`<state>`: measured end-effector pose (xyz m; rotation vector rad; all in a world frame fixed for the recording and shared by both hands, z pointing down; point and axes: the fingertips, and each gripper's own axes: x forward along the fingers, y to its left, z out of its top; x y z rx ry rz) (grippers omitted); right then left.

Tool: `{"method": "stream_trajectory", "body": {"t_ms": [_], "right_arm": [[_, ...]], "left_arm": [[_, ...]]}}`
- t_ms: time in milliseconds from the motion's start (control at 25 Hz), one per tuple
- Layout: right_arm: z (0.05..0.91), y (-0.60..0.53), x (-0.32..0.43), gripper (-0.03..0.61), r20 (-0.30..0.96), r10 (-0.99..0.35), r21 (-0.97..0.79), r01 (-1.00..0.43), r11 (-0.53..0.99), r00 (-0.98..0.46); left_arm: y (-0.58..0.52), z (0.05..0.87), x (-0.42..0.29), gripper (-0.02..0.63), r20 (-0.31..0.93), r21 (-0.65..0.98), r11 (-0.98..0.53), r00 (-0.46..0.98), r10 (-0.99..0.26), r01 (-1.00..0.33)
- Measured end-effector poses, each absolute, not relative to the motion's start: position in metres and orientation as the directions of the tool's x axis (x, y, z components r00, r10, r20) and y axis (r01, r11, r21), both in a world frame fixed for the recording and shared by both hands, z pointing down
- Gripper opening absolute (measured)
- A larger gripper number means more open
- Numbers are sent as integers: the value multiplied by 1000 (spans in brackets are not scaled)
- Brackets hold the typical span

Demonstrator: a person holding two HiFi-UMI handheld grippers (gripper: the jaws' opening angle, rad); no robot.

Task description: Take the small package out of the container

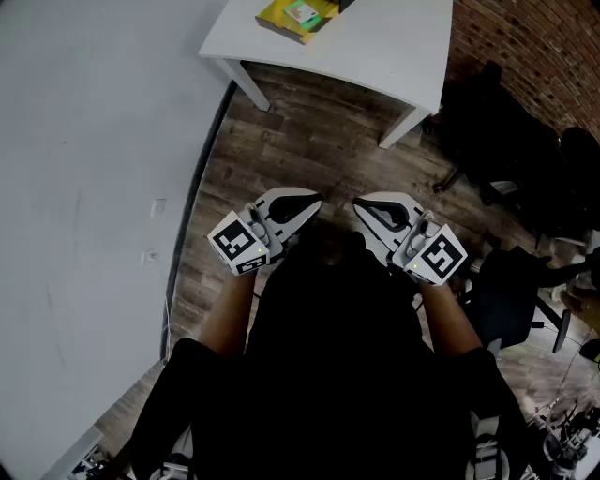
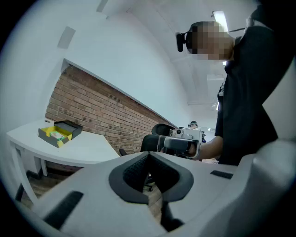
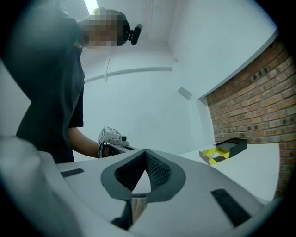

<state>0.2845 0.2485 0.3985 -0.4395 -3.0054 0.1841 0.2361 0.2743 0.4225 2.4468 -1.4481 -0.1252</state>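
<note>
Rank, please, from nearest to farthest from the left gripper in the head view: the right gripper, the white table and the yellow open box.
1. Right gripper, just to its right.
2. White table, ahead across the wooden floor.
3. Yellow open box, farther back on the tabletop.

I see a black short-sleeved shirt [image 1: 337, 375]. My left tool [image 1: 312, 201] and right tool [image 1: 361, 204] are white moulded shells with dark grey textured pads [image 2: 134, 173], black slots, and a black-and-white marker cube [image 1: 240, 246] at each rear. A small black camera [image 3: 135, 33] is worn on the head.
</note>
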Motion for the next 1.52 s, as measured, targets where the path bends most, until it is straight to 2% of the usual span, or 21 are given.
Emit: {"method": "stream_trajectory", "body": {"t_ms": [760,1520], "right_arm": [[385,238,295,5,26,243,-130,237,963,-970],[381,213,366,5,0,302,-114,300,947,-953]], "left_arm": [[271,415,249,15,60,265,-427,457,-888,-864],[263,395,304,15,70,202,-353,373,-925,-914]]}}
